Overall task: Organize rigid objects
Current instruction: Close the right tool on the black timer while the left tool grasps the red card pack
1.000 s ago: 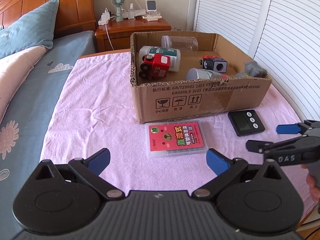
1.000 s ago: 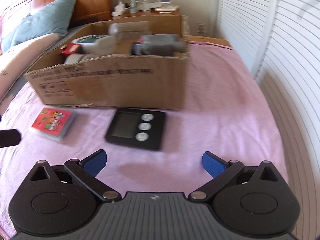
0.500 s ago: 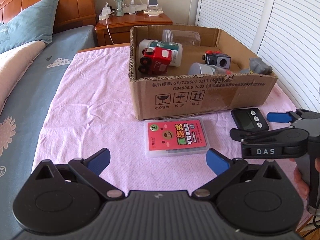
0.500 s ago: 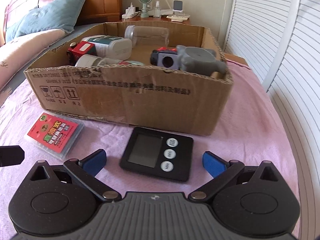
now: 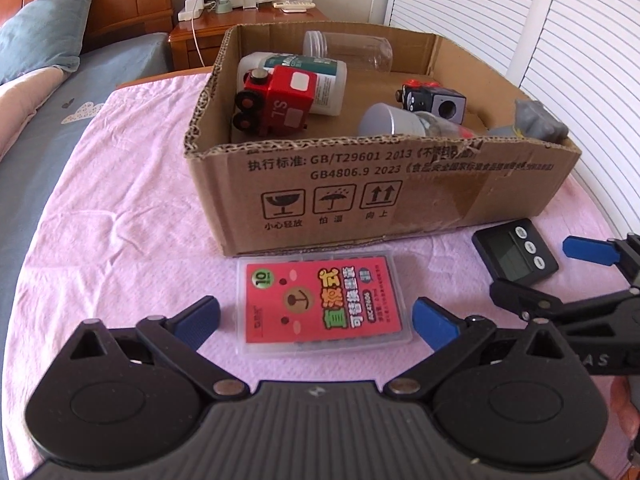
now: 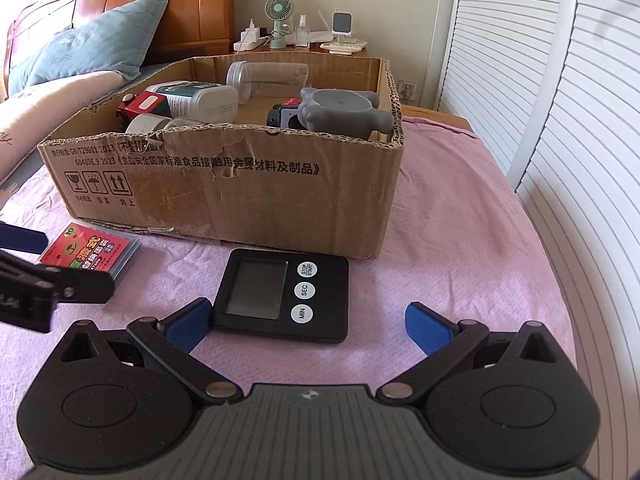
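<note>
A cardboard box (image 5: 400, 196) (image 6: 240, 200) stands on the pink cloth and holds a red toy train (image 5: 280, 100), a white bottle (image 5: 320, 76), a clear jar (image 6: 264, 76), a grey toy (image 6: 340, 112) and other items. In front of it lie a red card case (image 5: 324, 304) (image 6: 90, 254) and a black digital timer (image 6: 282, 294) (image 5: 514, 254). My left gripper (image 5: 316, 320) is open, its fingers either side of the card case's near end. My right gripper (image 6: 308, 326) (image 5: 544, 276) is open just before the timer, its left fingertip (image 6: 188, 320) beside the timer's near left corner.
The pink cloth (image 5: 120, 200) covers a table beside a bed with pillows (image 6: 80, 56). A wooden nightstand (image 5: 240, 20) with a fan and chargers stands behind the box. White louvred doors (image 6: 560, 120) run along the right.
Both grippers have moved forward and down: the left one closed in on the card case, the right one on the timer. Both stayed open.
</note>
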The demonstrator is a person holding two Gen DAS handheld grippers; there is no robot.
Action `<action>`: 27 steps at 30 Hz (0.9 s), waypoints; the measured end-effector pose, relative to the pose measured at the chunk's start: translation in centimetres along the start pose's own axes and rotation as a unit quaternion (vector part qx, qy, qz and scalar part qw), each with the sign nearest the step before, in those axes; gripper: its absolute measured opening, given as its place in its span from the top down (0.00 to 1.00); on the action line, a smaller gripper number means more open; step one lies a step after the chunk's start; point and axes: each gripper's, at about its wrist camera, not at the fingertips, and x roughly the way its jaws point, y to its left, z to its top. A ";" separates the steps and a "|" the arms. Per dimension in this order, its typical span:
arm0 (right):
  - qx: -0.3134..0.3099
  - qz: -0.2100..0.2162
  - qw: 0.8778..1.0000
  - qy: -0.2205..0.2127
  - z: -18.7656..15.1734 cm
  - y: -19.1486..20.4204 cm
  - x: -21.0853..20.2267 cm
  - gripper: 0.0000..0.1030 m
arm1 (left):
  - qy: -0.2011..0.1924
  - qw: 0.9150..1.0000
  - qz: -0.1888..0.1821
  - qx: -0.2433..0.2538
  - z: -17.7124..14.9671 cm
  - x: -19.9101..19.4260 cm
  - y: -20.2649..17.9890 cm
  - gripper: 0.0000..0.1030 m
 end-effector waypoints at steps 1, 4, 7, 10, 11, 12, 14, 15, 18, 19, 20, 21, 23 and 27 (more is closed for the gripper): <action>0.000 0.000 1.000 0.000 -0.1 0.0 -0.1 0.00 | -0.004 1.000 0.005 0.007 0.0 0.2 -0.1 0.01; 0.000 0.000 1.000 0.001 0.0 0.0 -0.1 0.00 | -0.016 1.000 0.011 0.025 -0.3 0.4 -0.3 0.00; -0.002 0.001 1.000 0.000 0.0 0.1 0.0 0.00 | -0.017 0.999 0.010 0.027 -0.5 0.1 0.5 0.00; -0.003 0.002 1.000 -0.001 0.0 0.1 0.0 0.00 | -0.025 0.999 0.016 0.017 -0.9 -0.1 1.6 0.00; -0.002 0.002 1.000 -0.002 0.0 0.1 -0.1 0.00 | -0.028 0.999 0.018 0.014 -1.0 -0.1 1.8 0.00; -0.002 0.002 1.000 -0.002 0.0 0.1 -0.1 0.00 | -0.032 0.999 0.019 0.015 -1.1 -0.1 1.9 0.00; -0.002 0.002 1.000 -0.003 -0.1 0.1 -0.1 0.00 | -0.035 0.999 0.019 0.015 -1.2 -0.1 1.8 0.00; -0.002 0.002 1.000 -0.003 -0.1 0.1 -0.1 0.00 | -0.035 0.999 0.021 0.012 -1.1 -0.1 1.8 0.00; -0.001 0.000 1.000 -0.005 -0.1 0.1 0.0 0.00 | -0.034 0.999 0.027 0.004 -1.0 0.1 1.7 0.00; -0.001 0.000 1.000 -0.005 -0.1 0.2 -0.1 0.00 | -0.033 0.999 0.029 0.003 -0.9 0.1 1.7 0.00; 0.000 -0.001 1.000 -0.005 -0.1 0.2 0.0 0.00 | -0.032 0.999 0.029 0.001 -0.8 0.2 1.7 0.00; 0.001 -0.002 1.000 -0.005 -0.1 0.2 0.0 0.00 | -0.034 0.999 0.031 0.000 -0.9 0.1 1.7 0.00; 0.002 -0.003 1.000 -0.004 0.0 0.3 0.0 0.00 | -0.038 0.999 0.033 -0.004 -1.1 0.0 1.7 0.00; 0.001 -0.002 1.000 -0.001 0.2 0.4 0.1 0.00 | -0.034 0.999 0.037 -0.011 -1.0 0.0 1.3 0.01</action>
